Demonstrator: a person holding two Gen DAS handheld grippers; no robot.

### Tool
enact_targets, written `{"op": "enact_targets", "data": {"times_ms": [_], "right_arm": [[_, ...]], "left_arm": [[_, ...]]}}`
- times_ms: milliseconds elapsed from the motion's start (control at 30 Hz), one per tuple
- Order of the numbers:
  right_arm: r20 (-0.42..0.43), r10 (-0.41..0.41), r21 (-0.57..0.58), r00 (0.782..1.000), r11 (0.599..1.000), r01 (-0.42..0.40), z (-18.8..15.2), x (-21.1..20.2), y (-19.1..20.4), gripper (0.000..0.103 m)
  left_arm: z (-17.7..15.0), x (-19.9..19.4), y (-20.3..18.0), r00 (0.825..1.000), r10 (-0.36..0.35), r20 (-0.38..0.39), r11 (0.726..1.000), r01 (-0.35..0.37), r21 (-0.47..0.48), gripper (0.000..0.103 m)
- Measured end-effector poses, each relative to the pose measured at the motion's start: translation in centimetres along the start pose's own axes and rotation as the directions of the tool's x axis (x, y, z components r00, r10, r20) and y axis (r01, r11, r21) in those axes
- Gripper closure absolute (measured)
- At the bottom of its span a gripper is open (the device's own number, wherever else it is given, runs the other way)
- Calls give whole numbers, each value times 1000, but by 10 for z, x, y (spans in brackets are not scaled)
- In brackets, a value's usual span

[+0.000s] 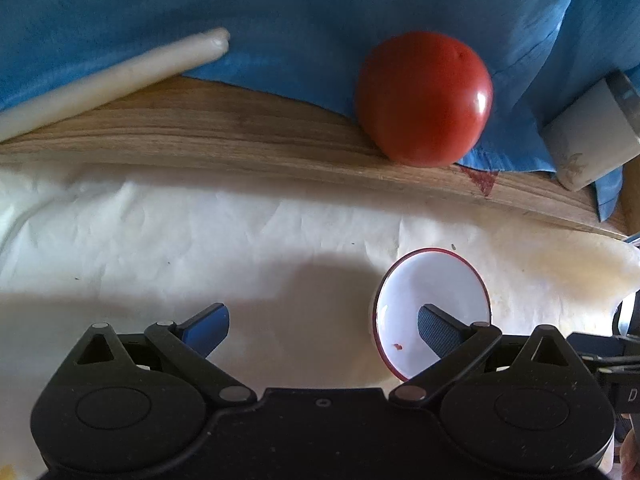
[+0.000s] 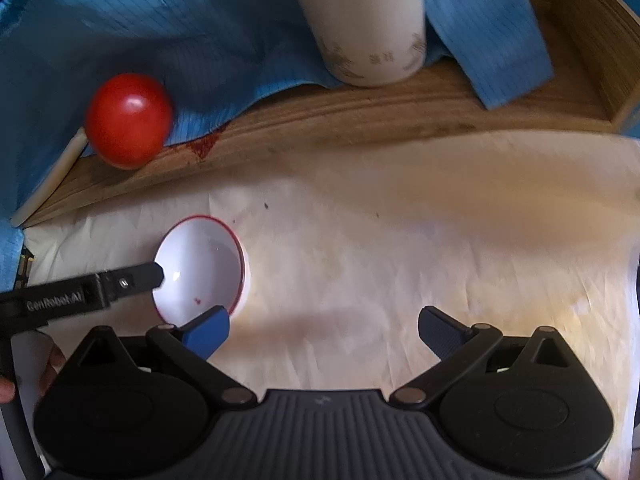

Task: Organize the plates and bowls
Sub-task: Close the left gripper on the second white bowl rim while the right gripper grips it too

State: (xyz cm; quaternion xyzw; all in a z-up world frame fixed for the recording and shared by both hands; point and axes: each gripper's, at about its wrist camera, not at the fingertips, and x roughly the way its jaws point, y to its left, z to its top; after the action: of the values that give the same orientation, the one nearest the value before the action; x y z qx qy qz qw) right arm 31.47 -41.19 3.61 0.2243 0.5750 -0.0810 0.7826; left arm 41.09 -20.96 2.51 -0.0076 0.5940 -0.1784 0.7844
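Note:
A small white bowl with a red rim [image 1: 432,304] sits on pale paper; it also shows in the right wrist view [image 2: 200,264]. My left gripper [image 1: 324,330] is open, and its right finger [image 1: 438,330] is over the bowl's inside. In the right wrist view that left finger [image 2: 140,276] reaches in from the left over the bowl's rim. My right gripper [image 2: 324,330] is open and empty, with its left fingertip [image 2: 208,332] just in front of the bowl. The bowl holds a tiny red speck.
A red tomato [image 1: 424,98] lies on a wooden board [image 1: 240,136] by blue cloth [image 1: 280,20]. A white candle-like stick [image 1: 112,80] lies at the left. A tall white cup [image 2: 368,20] stands at the back. The pale paper [image 2: 400,240] covers the near surface.

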Motion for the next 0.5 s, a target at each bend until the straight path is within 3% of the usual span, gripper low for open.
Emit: {"op": "enact_targets", "data": {"times_ms": [167, 333, 500], "right_arm": [[38, 12, -32, 999, 999, -11, 5, 8, 9, 2], [25, 23, -51, 999, 998, -21, 6, 20, 19, 21], [16, 55, -49, 998, 997, -55, 5, 27, 24, 32]], "left_arm": [[2, 5, -4, 1000, -3, 3, 1000, 3, 11, 3], [1, 9, -8, 1000, -1, 0, 1000, 1, 19, 7], [-1, 13, -7, 1000, 4, -7, 1000, -4, 12, 12]]}}
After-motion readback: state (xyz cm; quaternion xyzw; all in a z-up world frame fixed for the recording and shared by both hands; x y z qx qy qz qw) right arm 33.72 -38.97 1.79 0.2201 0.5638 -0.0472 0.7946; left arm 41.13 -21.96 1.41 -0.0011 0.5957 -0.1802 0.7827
